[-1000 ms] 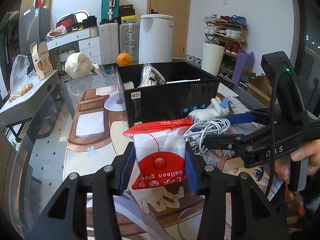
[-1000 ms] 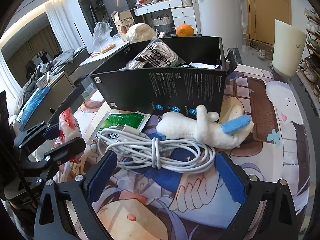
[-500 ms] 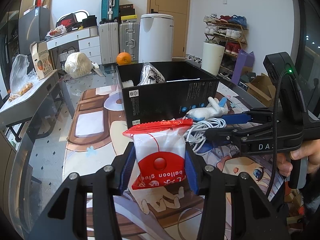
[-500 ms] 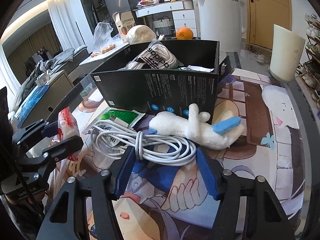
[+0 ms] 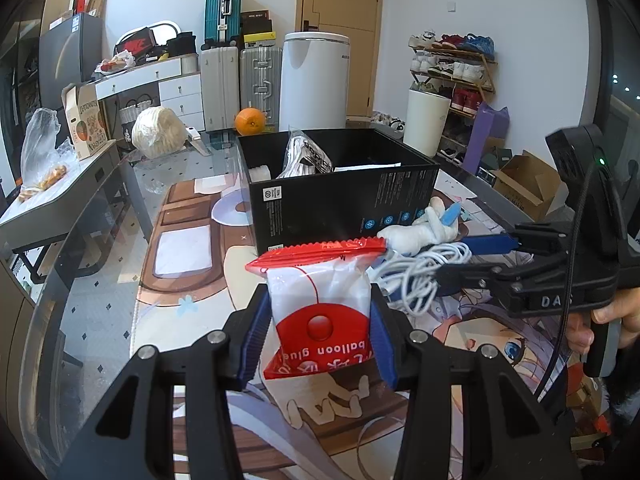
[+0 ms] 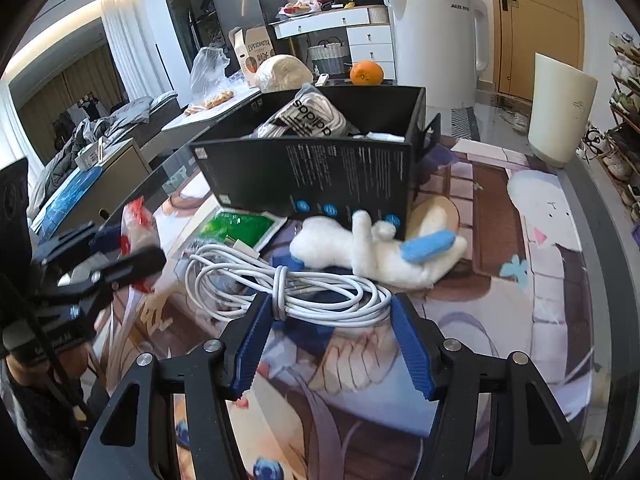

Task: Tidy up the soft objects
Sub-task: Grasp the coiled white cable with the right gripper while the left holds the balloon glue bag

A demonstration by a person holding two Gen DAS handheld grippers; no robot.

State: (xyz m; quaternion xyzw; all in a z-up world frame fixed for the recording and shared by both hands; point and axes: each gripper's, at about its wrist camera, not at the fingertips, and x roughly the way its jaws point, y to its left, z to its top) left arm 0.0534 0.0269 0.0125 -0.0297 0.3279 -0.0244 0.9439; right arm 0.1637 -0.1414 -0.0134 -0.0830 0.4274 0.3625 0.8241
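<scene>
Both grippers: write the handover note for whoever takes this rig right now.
Left gripper: shut on the balloon glue packet, held above the mat.
Right gripper: fingers closed against the white cable bundle, which lies on the mat.
Black box: open, with a sock pack already inside.
Plush toy and green packet lie on the mat in front of the box.
Left to do: box the glue packet, cable, plush toy and green packet.
</scene>
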